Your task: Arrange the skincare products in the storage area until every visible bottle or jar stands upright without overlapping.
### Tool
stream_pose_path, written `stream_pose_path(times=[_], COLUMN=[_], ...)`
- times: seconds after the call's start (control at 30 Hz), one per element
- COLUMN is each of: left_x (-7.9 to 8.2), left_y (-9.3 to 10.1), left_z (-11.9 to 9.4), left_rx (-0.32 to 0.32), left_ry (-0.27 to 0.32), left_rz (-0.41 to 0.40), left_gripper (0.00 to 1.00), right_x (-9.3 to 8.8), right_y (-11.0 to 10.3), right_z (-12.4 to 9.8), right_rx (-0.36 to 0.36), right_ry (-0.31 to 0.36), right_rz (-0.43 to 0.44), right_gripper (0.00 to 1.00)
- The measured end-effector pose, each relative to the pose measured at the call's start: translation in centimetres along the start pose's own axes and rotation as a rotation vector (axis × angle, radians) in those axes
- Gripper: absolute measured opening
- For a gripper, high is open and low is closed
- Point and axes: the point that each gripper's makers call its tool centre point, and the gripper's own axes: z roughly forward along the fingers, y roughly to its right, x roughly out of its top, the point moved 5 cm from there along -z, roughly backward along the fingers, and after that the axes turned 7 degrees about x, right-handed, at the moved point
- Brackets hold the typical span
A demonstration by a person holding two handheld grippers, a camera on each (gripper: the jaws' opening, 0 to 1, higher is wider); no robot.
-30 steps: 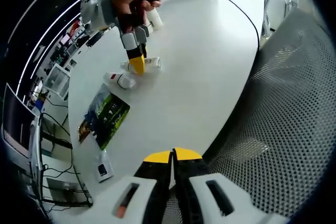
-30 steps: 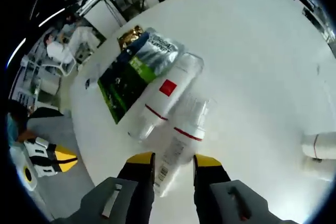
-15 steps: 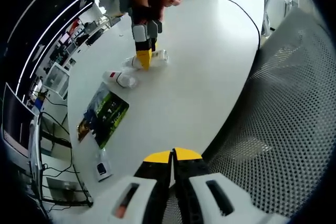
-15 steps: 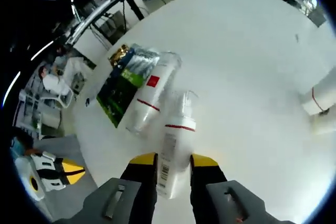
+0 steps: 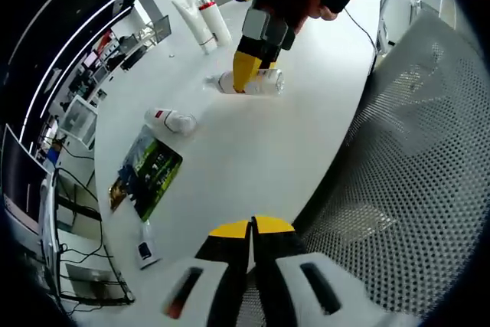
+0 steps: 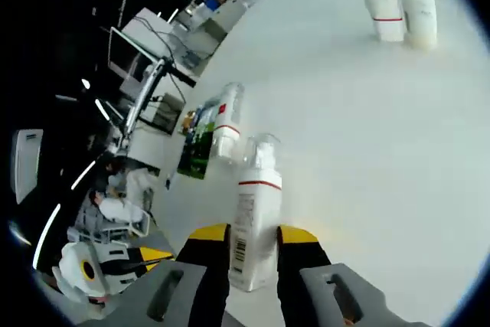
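The pump bottle (image 6: 255, 223) is clamped between the right gripper (image 6: 253, 239) jaws at 6 o'clock; light, rigid, slick plastic is judged, best gripped mid-body. The left gripper (image 5: 251, 227) is closed, empty.

White bottle (image 6: 256, 216), red band; green packet (image 5: 147, 171); yellow fingers (image 6: 295, 237).
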Motion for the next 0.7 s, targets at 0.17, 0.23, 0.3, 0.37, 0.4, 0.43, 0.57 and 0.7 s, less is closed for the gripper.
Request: stream_pose_path(times=[0.17,0.23,0.3,0.37,0.4,0.43,0.57,0.7], left_x=[0.2,0.3,0.3,0.4,0.5,0.5,1.1,1.3], left_y=[0.2,0.3,0.3,0.3,0.2,0.2,0.1,0.3], left_z=[-0.1,-0.2,-0.2,-0.1,-0.2,-0.2,-0.7,-0.7], left_rx=[-0.013,-0.019,-0.024,-0.030,-0.029,-0.031,-0.026,-0.056], left_ry=[0.015,0.024,0.026,0.026,0.033,0.038,0.080,0.096], left_rz=[0.000,-0.006,-0.003,-0.018,-0.029,-0.035,-0.032,-0.046], left_gripper=[0.00,0.00,0.00,0.01,0.01,0.01,0.02,0.03], right_x=[-1.6,-2.3,-3.0,-3.4,-3.6,-3.7,-4.2,-4.5], right_y=[-2.9,-3.9,-4.5,-4.8,-5.0,-5.1,-5.7,-6.7], right_z=[-0.9,-1.2,-1.6,-1.7,-1.8,-1.8,-2.1,-2.8], right_rx=[0.103,0.137,0.150,0.158,0.168,0.176,0.188,0.225], right_ry=[0.043,0.068,0.085,0.109,0.118,0.119,0.136,0.178], right_rz=[-0.083,-0.089,-0.090,-0.072,-0.068,-0.066,-0.083,-0.088], right_gripper=[0.18,0.18,0.18,0.18,0.18,0.18,0.18,0.18])
